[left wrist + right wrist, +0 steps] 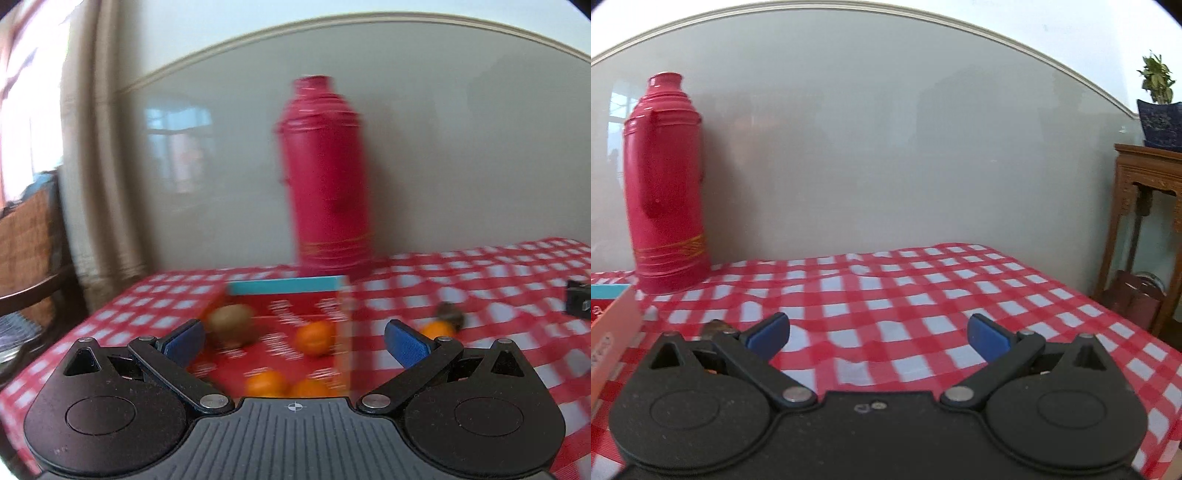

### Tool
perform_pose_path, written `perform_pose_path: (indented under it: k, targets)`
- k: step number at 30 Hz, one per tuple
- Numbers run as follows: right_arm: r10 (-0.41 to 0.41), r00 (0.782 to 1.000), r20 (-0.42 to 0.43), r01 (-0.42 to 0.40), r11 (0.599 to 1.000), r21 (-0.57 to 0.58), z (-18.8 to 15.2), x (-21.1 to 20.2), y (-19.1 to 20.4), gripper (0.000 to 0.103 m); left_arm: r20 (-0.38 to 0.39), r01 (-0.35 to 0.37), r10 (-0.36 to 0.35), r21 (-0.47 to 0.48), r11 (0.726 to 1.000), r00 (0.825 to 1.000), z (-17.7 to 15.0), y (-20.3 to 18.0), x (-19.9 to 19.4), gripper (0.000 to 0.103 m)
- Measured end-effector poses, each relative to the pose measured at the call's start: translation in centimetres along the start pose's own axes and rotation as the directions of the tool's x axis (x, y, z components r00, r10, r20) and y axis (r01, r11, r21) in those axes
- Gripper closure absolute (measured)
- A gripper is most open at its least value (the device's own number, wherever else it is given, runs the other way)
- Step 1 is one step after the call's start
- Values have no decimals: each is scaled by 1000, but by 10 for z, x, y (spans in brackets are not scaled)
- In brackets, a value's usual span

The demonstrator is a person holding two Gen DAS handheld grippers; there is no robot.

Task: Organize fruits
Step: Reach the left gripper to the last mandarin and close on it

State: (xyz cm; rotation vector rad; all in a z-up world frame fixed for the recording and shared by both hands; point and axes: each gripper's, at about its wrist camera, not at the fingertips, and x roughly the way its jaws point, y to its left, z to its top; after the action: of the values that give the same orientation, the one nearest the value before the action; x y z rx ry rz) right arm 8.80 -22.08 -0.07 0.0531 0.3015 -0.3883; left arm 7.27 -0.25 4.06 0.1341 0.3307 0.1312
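In the left wrist view a red open box with a turquoise far rim sits on the checked tablecloth. Inside it lie a brown kiwi and three oranges, one near the right wall, two at the near edge. Another orange and a dark brown fruit lie on the cloth right of the box. My left gripper is open and empty above the box's near side. My right gripper is open and empty over bare cloth; the box's edge shows at its left.
A tall red thermos stands behind the box against the wall; it also shows in the right wrist view. A wooden chair is off the table's left. A carved wooden stand with a potted plant is at the right. A black object sits at the far right.
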Motion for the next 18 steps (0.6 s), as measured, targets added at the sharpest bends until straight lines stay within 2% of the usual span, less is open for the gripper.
perform_pose_path:
  k: [3, 10, 14, 18]
  targets:
    - [-25, 1000, 6, 25, 1000, 11, 1, -1, -13, 6, -13, 50, -49, 41, 998, 999, 7, -34, 11, 0]
    - [-99, 995, 13, 99, 995, 16, -2, 0, -42, 6, -107, 135, -122, 129, 982, 987, 3, -89, 51, 0]
    - [-118, 993, 1, 117, 992, 53, -1, 3, -56, 6, -157, 205, -183, 134, 970, 970, 0, -103, 69, 1]
    - [-133, 991, 1, 132, 989, 62, -2, 3, -62, 6, -178, 207, -185, 117, 971, 967, -3, -108, 83, 1]
